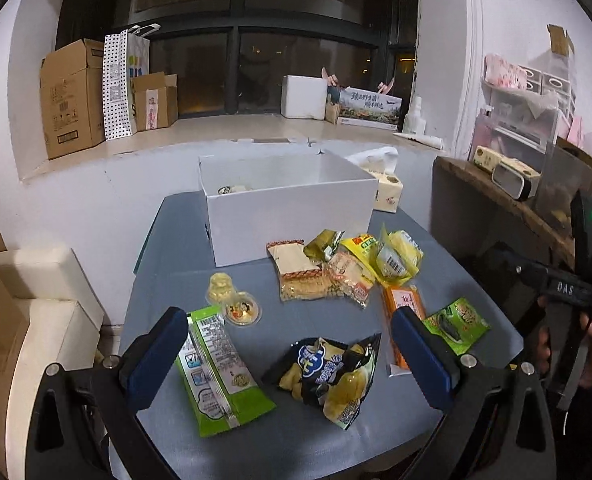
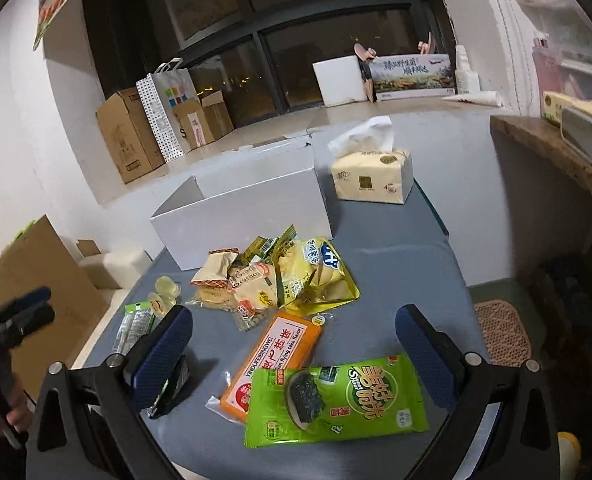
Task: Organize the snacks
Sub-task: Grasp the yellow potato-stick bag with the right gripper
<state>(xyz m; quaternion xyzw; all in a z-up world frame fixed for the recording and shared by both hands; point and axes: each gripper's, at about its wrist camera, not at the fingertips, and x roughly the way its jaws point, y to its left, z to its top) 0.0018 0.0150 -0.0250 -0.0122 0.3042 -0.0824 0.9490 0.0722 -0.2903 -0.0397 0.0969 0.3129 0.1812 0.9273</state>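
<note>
Left gripper (image 1: pixel 287 354): jaws wide, over chip bag (image 1: pixel 330 376).
Right gripper (image 2: pixel 293 354): wide, above seaweed pack (image 2: pixel 336 400).
Handling: probably light, crinkly, slippery; pinch the edge.

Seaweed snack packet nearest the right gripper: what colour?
Bright green seaweed snack packet, dark seaweed picture on front; clearest in right wrist view.

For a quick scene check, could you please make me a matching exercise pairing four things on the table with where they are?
Things:
1. seaweed packet
2. black chip bag
3. tissue pack
4. jelly cups

Places:
A. right of the white box
B. between the right gripper's fingers
C. between the left gripper's fingers
D. left of the snack pile

Pairs: 1-B, 2-C, 3-A, 4-D
</note>
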